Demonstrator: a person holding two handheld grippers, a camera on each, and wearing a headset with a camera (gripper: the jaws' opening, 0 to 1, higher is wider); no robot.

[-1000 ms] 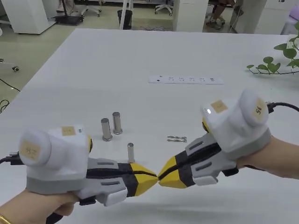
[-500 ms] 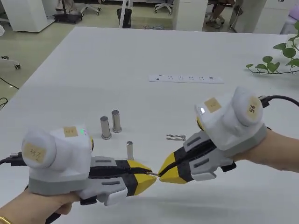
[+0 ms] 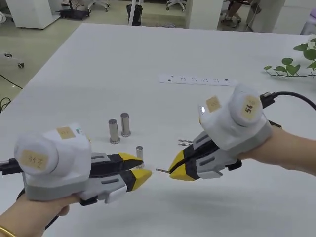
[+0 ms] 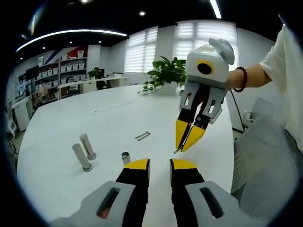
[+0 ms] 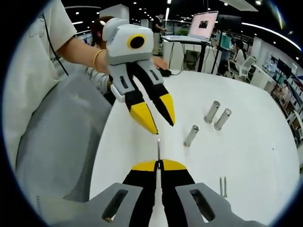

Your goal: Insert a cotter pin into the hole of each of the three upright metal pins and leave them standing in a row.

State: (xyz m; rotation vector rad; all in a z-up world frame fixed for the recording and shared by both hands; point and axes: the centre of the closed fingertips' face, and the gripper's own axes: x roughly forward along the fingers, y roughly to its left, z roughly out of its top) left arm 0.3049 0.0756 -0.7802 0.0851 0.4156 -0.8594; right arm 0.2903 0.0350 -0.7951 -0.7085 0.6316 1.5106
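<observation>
Three metal pins stand upright on the white table: two side by side and a shorter one nearer me. My left gripper is open just beside the short pin, nothing between its fingers. My right gripper is shut on a cotter pin whose thin end sticks out toward the left gripper. In the right gripper view the cotter pin points at the open left gripper, with the short pin to the right. Two more cotter pins lie on the table.
A white power strip lies flat farther back. A green plant reaches in at the table's right edge. A grey chair back is beside the table's near edge. Office floor and furniture lie beyond the far edge.
The two grippers met tip to tip, both on the cotter pin. The left gripper has opened and let go; the right gripper has drawn slightly away with the pin.
</observation>
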